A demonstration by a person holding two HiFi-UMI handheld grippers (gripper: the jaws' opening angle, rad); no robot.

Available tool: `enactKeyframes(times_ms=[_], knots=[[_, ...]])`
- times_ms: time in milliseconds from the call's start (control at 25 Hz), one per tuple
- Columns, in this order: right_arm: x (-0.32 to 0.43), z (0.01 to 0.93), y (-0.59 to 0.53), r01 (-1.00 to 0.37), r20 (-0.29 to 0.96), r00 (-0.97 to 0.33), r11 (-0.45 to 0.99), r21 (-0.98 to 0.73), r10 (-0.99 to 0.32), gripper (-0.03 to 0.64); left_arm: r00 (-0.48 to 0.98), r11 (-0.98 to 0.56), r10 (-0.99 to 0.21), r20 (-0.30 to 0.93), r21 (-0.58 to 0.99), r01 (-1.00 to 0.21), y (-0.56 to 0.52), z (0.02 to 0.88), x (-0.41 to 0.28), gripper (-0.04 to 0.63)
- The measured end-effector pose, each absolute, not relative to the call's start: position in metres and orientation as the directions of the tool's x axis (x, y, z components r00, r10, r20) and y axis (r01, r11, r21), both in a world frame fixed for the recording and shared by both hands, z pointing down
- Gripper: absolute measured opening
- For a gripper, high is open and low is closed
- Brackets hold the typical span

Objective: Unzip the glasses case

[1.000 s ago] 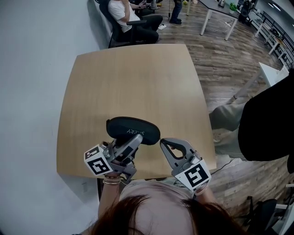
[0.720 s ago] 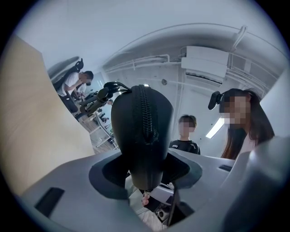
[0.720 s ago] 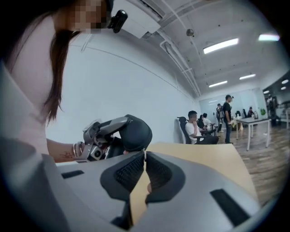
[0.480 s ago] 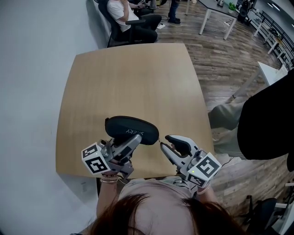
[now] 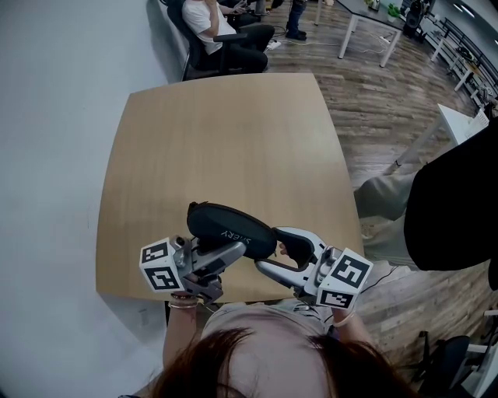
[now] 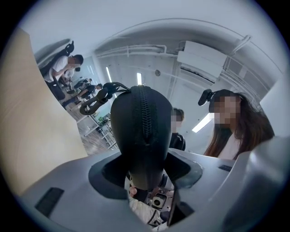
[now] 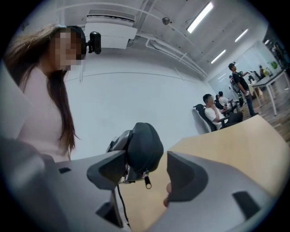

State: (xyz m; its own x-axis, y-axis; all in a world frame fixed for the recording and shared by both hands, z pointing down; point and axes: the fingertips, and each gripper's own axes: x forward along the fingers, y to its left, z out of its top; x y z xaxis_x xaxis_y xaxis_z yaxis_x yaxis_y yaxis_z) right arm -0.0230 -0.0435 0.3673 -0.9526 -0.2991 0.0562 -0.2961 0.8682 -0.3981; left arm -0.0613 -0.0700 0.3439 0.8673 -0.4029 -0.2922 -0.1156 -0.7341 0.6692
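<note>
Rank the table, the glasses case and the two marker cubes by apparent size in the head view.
1. table
2. glasses case
3. left marker cube and right marker cube: they look about alike, so no order between them.

Light wood desk (image 5: 218, 140) under jaws, runs on well beyond them. Past desk's far edge: person seated (image 5: 206, 19) in black office chair (image 5: 187, 43), white-legged table (image 5: 347, 37), wood-plank floor (image 5: 373, 116). Right of jaws, near: person in dark top (image 5: 455, 202). Above jaws: wall AC unit (image 6: 201, 59), ceiling strip lights (image 7: 199, 17).
</note>
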Motion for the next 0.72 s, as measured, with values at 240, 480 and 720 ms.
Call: enactKeyframes(times_ms=[240, 480, 720], knots=[[-0.0326, 0.3629, -0.0412, -0.242, 0.030, -0.967, 0.873, -0.424, -0.254, 0.281, 0.890, -0.742, -0.349, -0.295, 0.667, -0.070, -0.0626, 0.3447, -0.0538, 0.227], [-0.0331, 0.3661, -0.0421, -0.243, 0.037, -0.967, 0.863, -0.443, -0.253, 0.281, 0.893, -0.746, -0.341, -0.294, 0.663, -0.066, -0.0626, 0.3457, -0.0541, 0.227], [-0.0304, 0.3668, -0.0427, -0.242, 0.025, -0.965, 0.856, -0.457, -0.260, 0.284, 0.872, -0.746, -0.367, -0.325, 0.663, -0.067, -0.0640, 0.3461, -0.0533, 0.229]])
